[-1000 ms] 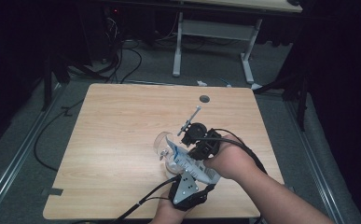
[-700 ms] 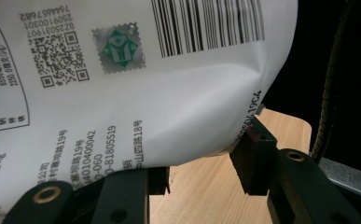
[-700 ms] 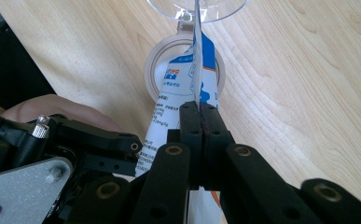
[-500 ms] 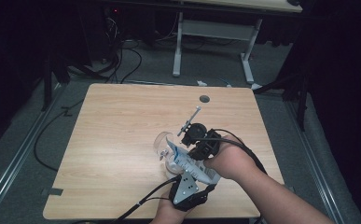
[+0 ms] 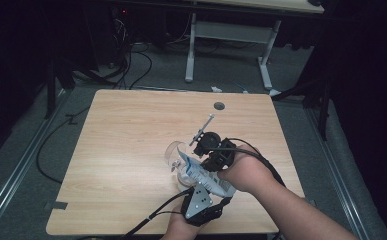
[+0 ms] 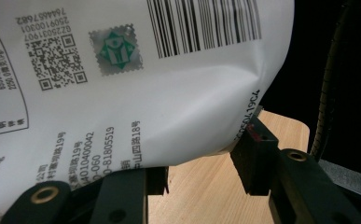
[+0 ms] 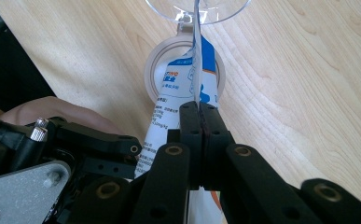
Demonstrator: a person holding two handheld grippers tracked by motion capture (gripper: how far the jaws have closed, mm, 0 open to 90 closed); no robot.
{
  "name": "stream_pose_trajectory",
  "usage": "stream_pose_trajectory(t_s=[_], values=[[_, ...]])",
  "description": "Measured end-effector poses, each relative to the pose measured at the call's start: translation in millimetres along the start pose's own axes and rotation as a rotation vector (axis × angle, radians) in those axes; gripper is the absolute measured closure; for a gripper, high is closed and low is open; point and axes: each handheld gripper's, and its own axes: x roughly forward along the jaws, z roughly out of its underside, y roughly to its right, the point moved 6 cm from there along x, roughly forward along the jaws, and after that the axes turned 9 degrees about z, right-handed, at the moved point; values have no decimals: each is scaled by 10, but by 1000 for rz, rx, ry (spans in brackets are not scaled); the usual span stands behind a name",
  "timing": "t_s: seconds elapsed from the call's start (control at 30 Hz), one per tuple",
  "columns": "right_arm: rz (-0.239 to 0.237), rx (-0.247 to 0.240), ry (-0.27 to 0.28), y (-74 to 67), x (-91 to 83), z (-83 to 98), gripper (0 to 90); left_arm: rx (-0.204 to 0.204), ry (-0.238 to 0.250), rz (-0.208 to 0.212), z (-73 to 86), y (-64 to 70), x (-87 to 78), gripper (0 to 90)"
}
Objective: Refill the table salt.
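A white and blue pouch (image 5: 199,174) with a barcode and QR code (image 6: 122,84) hangs between both grippers near the table's front right. My left gripper (image 5: 202,191) comes from below, and its jaws (image 6: 201,168) press on the pouch's bulging body. My right gripper (image 5: 207,161) is shut on the pouch's thin flat edge (image 7: 200,109). Just beyond and under the pouch's far end stands a clear stemmed glass (image 5: 173,153), with its bowl (image 7: 201,11) and round foot (image 7: 156,65) in the right gripper view.
The wooden table (image 5: 131,140) has a small round hole (image 5: 219,106) near its far edge. A thin metal rod (image 5: 204,126) sticks out past the right gripper. Cables (image 5: 146,220) trail off the front edge. Dark floor and desk legs (image 5: 190,55) lie beyond.
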Motion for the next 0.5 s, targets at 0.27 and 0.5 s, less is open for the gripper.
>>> stream_pose_trajectory(t_s=[0.27, 0.5], values=[[4, -4, -2, 3, 1, -2, 900, -4, 2, 4, -2, 3, 4, 597], [3, -4, -1, 0, -3, -10, 900, -5, 4, 6, -13, 4, 0, 592]])
